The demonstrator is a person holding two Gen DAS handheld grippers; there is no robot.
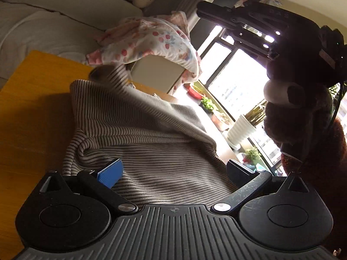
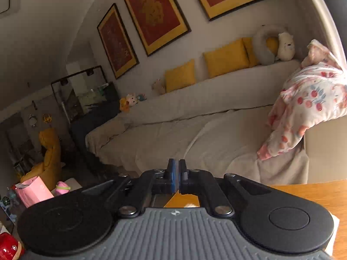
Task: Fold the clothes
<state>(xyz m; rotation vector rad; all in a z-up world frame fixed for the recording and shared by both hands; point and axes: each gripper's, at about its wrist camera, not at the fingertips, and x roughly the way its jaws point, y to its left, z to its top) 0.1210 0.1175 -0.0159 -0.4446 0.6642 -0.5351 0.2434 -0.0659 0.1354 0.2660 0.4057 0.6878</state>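
Observation:
A brown-and-cream striped garment (image 1: 141,134) lies bunched on the orange wooden table (image 1: 32,119), rising in a fold toward the far side. My left gripper (image 1: 173,171) is open, its jaws spread wide with the striped cloth lying between them. My right gripper (image 2: 178,173) is shut with nothing seen between its pads, and it is held above the table's edge (image 2: 303,190), pointing at the sofa. It also shows in the left wrist view (image 1: 249,23), raised at the upper right above the garment.
A floral pink-and-white garment (image 1: 149,41) hangs over a beige box next to the table; it also shows in the right wrist view (image 2: 308,104). A grey sofa (image 2: 173,130) with yellow cushions runs behind. A window with potted plants (image 1: 238,125) lies to the right.

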